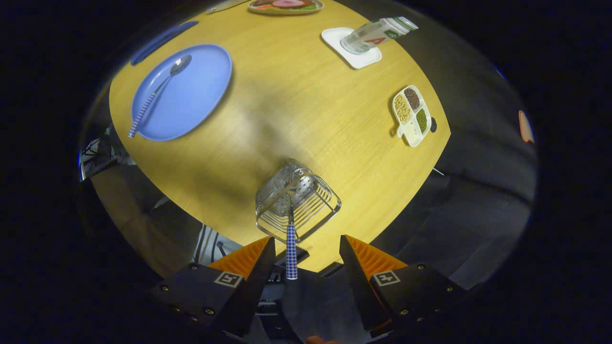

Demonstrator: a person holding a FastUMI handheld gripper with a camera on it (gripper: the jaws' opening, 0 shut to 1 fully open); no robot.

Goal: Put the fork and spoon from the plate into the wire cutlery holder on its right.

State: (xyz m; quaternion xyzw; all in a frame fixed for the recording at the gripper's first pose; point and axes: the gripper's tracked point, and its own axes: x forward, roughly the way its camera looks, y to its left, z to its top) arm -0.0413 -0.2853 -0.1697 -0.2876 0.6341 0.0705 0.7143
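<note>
- Gripper view: the gripper (pixel 307 246) hangs over the near edge of the yellow wooden table (pixel 296 105), fingers spread wide apart and not pinching anything.
- The fork (pixel 291 248) stands pretty much upright in the wire cutlery holder (pixel 297 200), business end down inside the basket and its blue-and-white checkered handle sticking up toward the camera. The handle sits in the gap between the fingers, closer to the left one, and whether it actually touches that finger can't be made out.
- The holder sits just ahead of the fingertips, near the table's edge.
- The spoon (pixel 158 93) is still on the blue plate (pixel 191 102), way off beyond the holder on the left. It lies flat on a diagonal, bowl pointing to the far side of the table, checkered handle running back toward the near side and poking past the plate's rim.
- Further out on the right there's a divided dish of beans (pixel 412 114), and a bottle (pixel 377 34) on a white coaster (pixel 356 57).
- At the far edge sits a plate of food (pixel 286 5).
</note>
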